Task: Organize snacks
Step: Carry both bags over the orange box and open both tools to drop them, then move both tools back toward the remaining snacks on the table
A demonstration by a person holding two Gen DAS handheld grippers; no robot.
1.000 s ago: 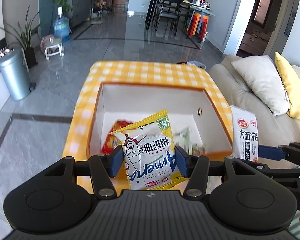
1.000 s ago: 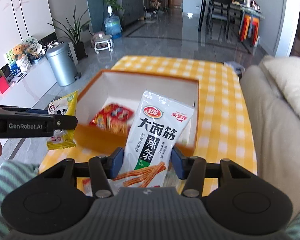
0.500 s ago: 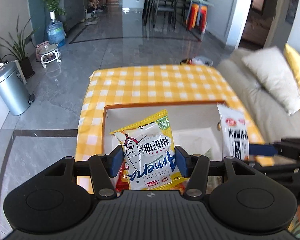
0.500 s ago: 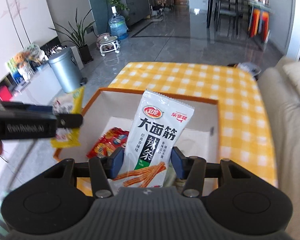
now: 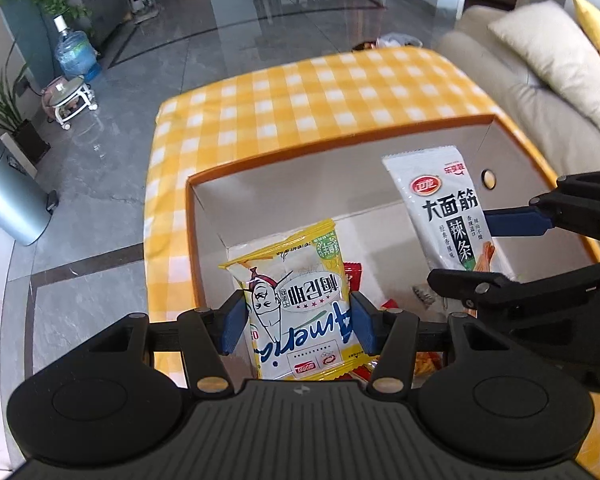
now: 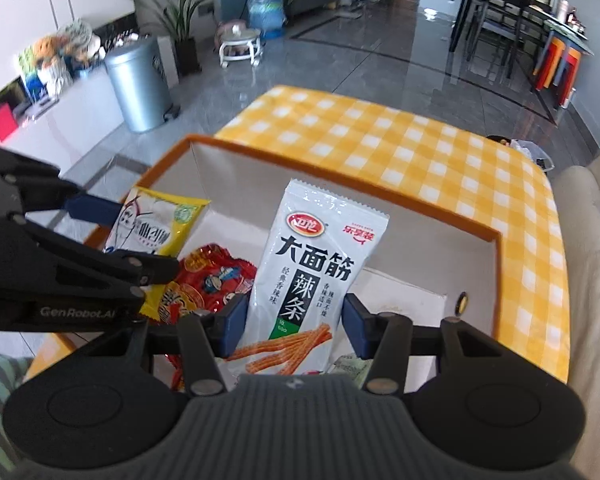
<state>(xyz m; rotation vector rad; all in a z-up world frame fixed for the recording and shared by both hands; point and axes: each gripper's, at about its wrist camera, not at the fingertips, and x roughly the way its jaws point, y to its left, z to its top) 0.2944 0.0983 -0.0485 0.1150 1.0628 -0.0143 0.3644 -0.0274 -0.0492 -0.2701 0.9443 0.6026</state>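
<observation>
My left gripper [image 5: 296, 326] is shut on a yellow and white snack packet [image 5: 296, 300] and holds it upright over the near left part of the orange-rimmed white box [image 5: 340, 148]. My right gripper [image 6: 294, 326] is shut on a white spicy-strip packet [image 6: 312, 276] and holds it upright over the box [image 6: 340, 168]. Each gripper's packet also shows in the other view: the white packet [image 5: 444, 216] and the yellow packet [image 6: 156, 228]. Red snack packets [image 6: 216, 280] lie on the box floor.
The box stands on a yellow checked tablecloth [image 5: 320, 96]. A beige sofa with cushions [image 5: 548, 52] runs along the right side. A metal bin [image 6: 138, 84], plants and a water bottle stand on the floor to the left.
Both grippers have moved forward and down over the box, each still holding its packet. They are now closer together, and the box interior fills more of both views.
</observation>
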